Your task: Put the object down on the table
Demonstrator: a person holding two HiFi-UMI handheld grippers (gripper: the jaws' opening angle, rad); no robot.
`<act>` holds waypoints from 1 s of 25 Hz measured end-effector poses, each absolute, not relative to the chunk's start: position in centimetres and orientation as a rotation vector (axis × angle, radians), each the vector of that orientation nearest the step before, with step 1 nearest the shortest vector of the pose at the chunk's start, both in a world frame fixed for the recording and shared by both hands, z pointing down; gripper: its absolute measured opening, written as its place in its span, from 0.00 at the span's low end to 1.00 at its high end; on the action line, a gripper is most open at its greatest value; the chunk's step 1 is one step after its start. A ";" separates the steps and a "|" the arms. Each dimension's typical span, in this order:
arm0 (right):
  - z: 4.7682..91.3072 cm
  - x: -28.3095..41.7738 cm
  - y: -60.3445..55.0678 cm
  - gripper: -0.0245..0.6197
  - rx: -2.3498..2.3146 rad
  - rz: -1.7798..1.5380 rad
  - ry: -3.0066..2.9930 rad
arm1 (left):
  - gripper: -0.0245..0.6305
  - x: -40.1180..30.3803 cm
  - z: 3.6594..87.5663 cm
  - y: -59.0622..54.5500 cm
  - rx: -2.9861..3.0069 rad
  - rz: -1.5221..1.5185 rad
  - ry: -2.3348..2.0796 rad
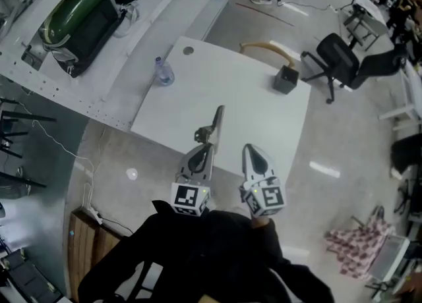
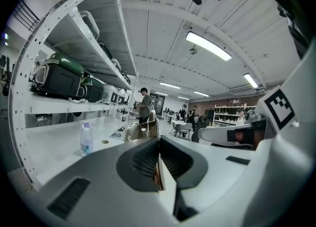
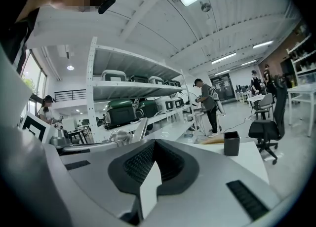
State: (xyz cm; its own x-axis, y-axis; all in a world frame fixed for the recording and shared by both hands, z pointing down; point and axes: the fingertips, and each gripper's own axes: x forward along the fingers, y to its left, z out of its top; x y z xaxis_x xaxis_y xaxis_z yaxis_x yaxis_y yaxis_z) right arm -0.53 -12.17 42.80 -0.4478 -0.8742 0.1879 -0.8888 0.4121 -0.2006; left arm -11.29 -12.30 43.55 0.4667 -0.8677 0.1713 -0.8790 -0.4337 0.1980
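Metal tool (image 1: 212, 129) is pinched in our left gripper (image 1: 206, 149). The fingers squeeze its thin end, and the rest sticks out past the fingertips, over the white table (image 1: 264, 117). Our right gripper (image 1: 250, 151) is just beside it, with its fingers pressed together and nothing between them.

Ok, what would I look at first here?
Probably the left gripper at the near edge of the white table, clamped on a long metal tool that sticks out over it; the right gripper beside it is shut and empty. Farther back on the table stand a water bottle and a black box, and green cases sit on the shelf at the left.
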 end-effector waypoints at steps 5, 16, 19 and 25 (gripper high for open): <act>43.6 -0.2 -13.7 0.02 1.617 0.418 -2.583 | 0.05 -10.9 46.0 -13.5 2.430 0.117 -1.438; 47.5 2.0 -15.3 0.02 1.586 0.517 -2.514 | 0.05 -10.4 51.0 -15.7 2.202 0.093 -1.372; 48.5 2.6 -15.5 0.02 1.582 0.528 -2.500 | 0.05 -10.0 52.6 -16.2 2.125 0.075 -1.335; 50.9 3.7 -15.1 0.02 1.565 0.580 -2.469 | 0.05 -9.7 55.9 -16.6 1.987 0.054 -1.302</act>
